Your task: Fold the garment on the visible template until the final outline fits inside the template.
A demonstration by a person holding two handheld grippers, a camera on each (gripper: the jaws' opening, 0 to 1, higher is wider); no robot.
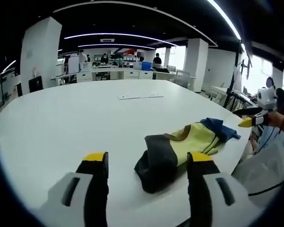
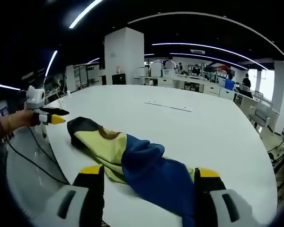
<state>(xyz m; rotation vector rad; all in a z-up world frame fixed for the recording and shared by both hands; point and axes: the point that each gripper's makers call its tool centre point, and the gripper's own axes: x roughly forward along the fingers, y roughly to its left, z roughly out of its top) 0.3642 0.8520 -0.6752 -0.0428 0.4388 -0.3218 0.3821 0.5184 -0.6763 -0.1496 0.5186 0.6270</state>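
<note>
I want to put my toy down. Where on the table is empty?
Most of the white table is bare, from the crumpled garment back to the thin strips near the far edge. It is crowded only by the near edge, where the garment lies between the left tool and right tool.

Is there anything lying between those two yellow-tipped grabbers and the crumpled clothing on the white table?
Nothing visible. The garment lies just past the left hand-held gripper, with bare table around it. In the right gripper view it already reaches between the right hand-held gripper jaws.
</note>
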